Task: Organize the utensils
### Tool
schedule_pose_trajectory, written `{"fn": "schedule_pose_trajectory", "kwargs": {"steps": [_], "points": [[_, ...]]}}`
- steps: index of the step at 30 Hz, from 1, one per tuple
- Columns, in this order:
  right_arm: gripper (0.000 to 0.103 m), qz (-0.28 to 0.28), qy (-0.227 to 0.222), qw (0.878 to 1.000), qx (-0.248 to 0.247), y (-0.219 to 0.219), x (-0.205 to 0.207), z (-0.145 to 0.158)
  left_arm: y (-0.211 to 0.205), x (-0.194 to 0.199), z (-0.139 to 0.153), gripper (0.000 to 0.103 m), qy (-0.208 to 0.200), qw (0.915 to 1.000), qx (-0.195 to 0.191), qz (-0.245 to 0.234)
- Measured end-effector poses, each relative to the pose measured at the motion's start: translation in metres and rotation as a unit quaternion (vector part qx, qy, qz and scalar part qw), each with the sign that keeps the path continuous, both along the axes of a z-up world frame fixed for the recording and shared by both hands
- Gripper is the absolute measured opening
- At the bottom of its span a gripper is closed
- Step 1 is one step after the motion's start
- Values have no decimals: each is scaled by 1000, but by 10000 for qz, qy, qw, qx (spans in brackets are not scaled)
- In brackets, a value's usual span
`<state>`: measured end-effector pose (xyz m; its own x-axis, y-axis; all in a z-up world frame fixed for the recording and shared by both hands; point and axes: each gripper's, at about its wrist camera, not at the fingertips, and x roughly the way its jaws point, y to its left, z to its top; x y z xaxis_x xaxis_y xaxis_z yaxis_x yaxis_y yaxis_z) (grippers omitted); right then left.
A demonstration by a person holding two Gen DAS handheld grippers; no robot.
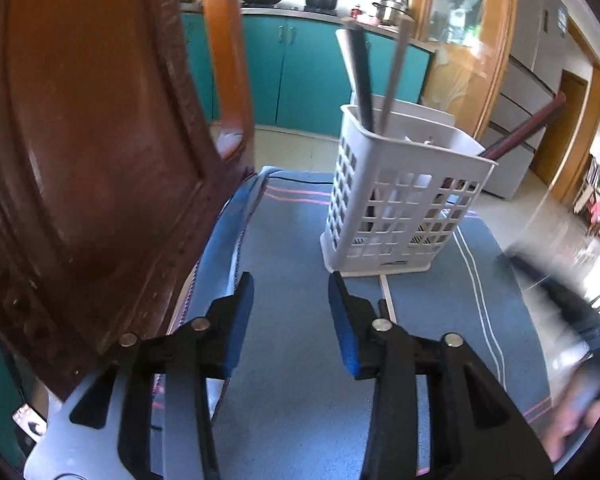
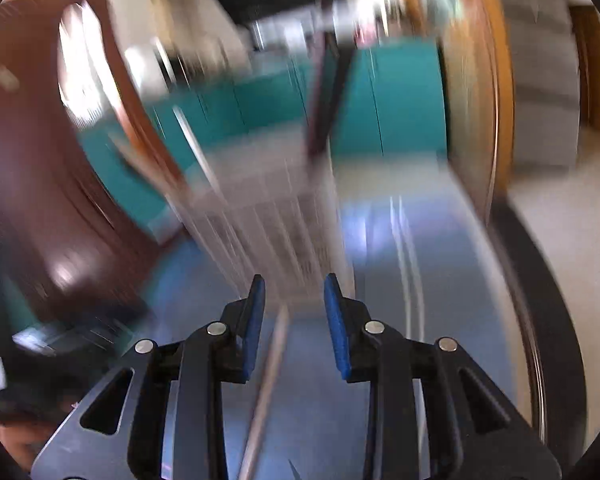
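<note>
Utensil sorting: basket part-filled, one chopstick on the desk.

Left wrist: left hand-held gripper (image 1: 291, 280) wide, empty, above the blue cloth (image 1: 292, 360). Basket (image 1: 400, 208) at 1 o'clock holds dark and grey utensils (image 1: 380, 76); a chopstick (image 1: 388, 296) lies at its foot. Chair (image 1: 92, 140) crowds 9 o'clock. Right wrist, blurred: right hand-held gripper (image 2: 294, 280) wide, empty; chopstick (image 2: 268, 380) beneath, toward 6. Best to straddle it squarely and close low, clear of the basket wall.
</note>
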<state>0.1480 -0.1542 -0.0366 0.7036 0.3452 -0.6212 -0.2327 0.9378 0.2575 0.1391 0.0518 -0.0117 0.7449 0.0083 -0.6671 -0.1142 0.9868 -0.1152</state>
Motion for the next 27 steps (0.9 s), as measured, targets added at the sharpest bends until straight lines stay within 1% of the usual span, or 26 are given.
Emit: {"fn": "schedule_pose_trajectory", "kwargs": {"steps": [2, 4, 6, 7, 10, 12, 15, 16, 18, 19, 20, 21, 27], "points": [[31, 19, 421, 9991, -5, 9, 13, -20, 2, -3, 2, 46, -31, 10000, -49, 0], [31, 70, 622, 9980, 44, 21, 23, -31, 2, -5, 3, 47, -43, 9999, -80, -60], [32, 105, 610, 9980, -114, 38, 31, -36, 6, -7, 2, 49, -31, 9999, -69, -111], [34, 116, 566, 9981, -227, 44, 33, -38, 5, -7, 1, 49, -13, 9999, -57, -121], [34, 103, 450, 9961, -754, 69, 39, -48, 9, -9, 1, 50, 26, 9999, -70, -111], [34, 164, 491, 9944, -924, 82, 41, -57, 11, -7, 2, 52, 43, 9999, -89, -53], [34, 151, 607, 9886, -1373, 100, 46, -70, 12, -8, -1, 52, 79, 9999, -111, -22], [34, 104, 667, 9871, -1449, 101, 47, -73, 13, -9, -1, 53, 87, 9999, -105, -22], [34, 35, 713, 9870, -1440, 100, 49, -76, 11, -7, -2, 53, 118, 9999, -82, -51], [29, 0, 746, 9857, -1511, 99, 51, -74, 10, -5, -3, 53, 139, 9999, -69, -63], [19, -17, 765, 9852, -1536, 98, 53, -74, 9, -3, -4, 53, 155, 9998, -62, -71], [16, -52, 805, 9844, -1561, 96, 54, -73, 8, -2, -5, 53, 179, 9998, -52, -86], [14, 77, 1140, 9832, -1424, 75, 53, -67, 2, 5, -15, 55, 313, 9993, 41, -176]]}}
